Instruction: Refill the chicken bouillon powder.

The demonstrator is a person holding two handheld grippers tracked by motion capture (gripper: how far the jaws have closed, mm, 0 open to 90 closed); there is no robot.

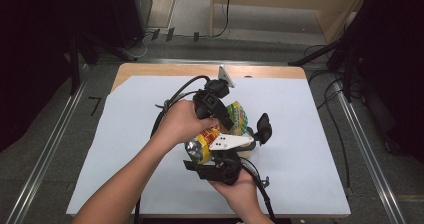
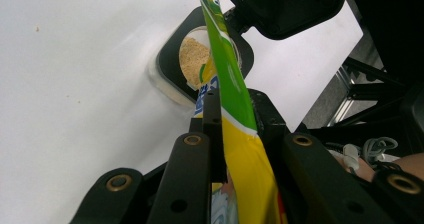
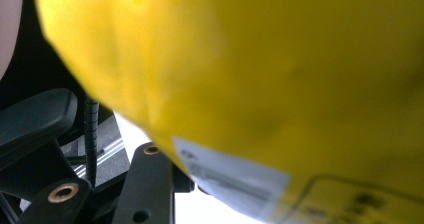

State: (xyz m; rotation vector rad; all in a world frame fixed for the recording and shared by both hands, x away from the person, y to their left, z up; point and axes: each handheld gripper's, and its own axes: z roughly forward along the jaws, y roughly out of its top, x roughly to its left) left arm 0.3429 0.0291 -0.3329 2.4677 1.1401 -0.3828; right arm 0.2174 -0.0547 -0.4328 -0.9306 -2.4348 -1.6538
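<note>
A yellow and green snack bag (image 1: 239,116) hangs tilted over the middle of the table, held between both grippers. My left gripper (image 1: 212,104) pinches the bag's upper edge (image 2: 240,149) between its jaws. Below the bag's mouth sits a black container (image 2: 172,59) with tan crumbs (image 2: 192,56) inside and its hinged lid (image 2: 285,6) standing open. My right gripper (image 1: 220,159) grips the bag's lower, silvery end from the near side. In the right gripper view the yellow bag (image 3: 250,74) presses close against one black finger (image 3: 145,184); the other is hidden.
A white sheet (image 1: 310,134) covers the wooden table, with bare room left and right of the hands. The open lid (image 1: 263,128) sticks up to the right of the bag. Cables trail from both grippers. Dark stands and cables line the floor around the table.
</note>
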